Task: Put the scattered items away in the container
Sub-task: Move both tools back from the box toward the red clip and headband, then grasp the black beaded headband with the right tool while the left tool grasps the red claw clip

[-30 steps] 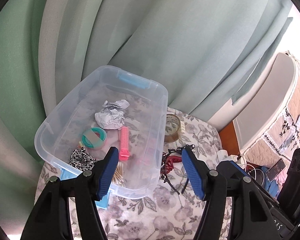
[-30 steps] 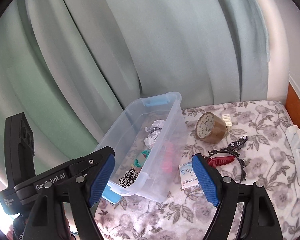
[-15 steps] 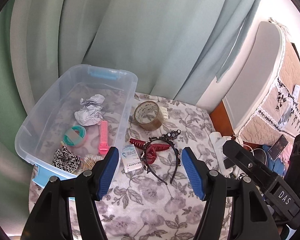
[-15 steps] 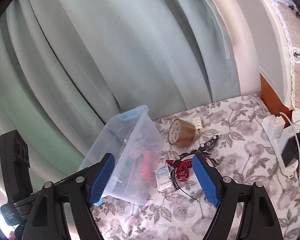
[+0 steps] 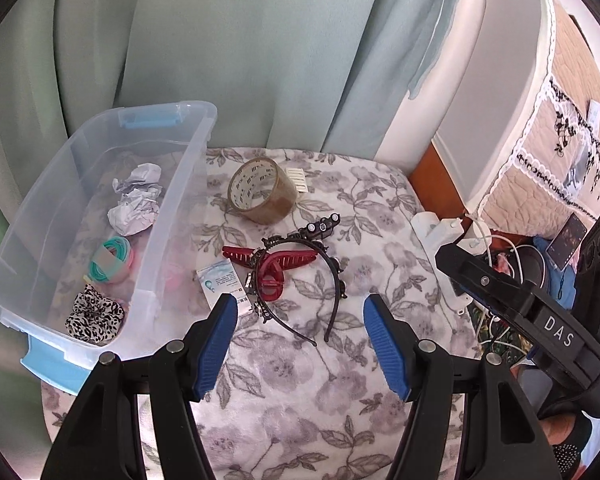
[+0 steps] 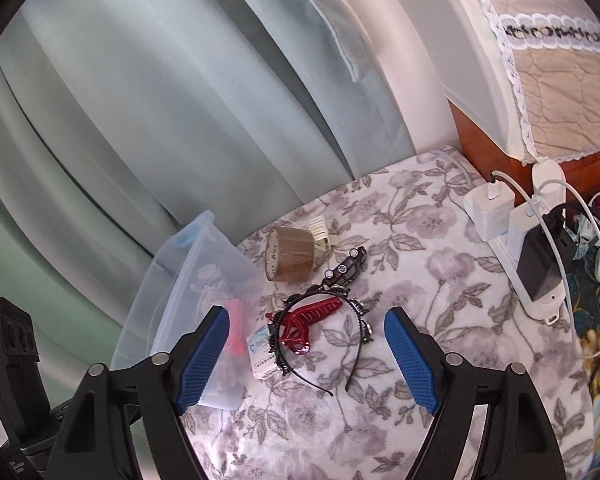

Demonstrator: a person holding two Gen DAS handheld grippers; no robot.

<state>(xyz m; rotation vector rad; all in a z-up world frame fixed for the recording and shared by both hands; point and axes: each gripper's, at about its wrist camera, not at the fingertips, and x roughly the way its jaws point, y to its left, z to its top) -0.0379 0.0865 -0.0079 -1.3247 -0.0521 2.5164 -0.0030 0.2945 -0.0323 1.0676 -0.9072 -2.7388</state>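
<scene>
We have both claws spread apart with nothing between the pads: left gripper (image 5: 300, 344), right gripper (image 6: 306, 358). Dark red plastic claw clip (image 5: 274, 266) lies on the black toothed headband (image 5: 332, 268), just ahead of both (floral blanket (image 5: 300, 420) underneath). Clear plastic storage bin (image 5: 172, 208) sits ahead-left, brown tape roll (image 5: 260, 190) further ahead.

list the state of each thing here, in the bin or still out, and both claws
clear bin: lid off, partly filled
crumpled paper: in bin
leopard scrunchie: in bin
tape roll: out, on its side
red hair clip: out, on the black headband
left claw: open, empty
right claw: open, empty
</scene>
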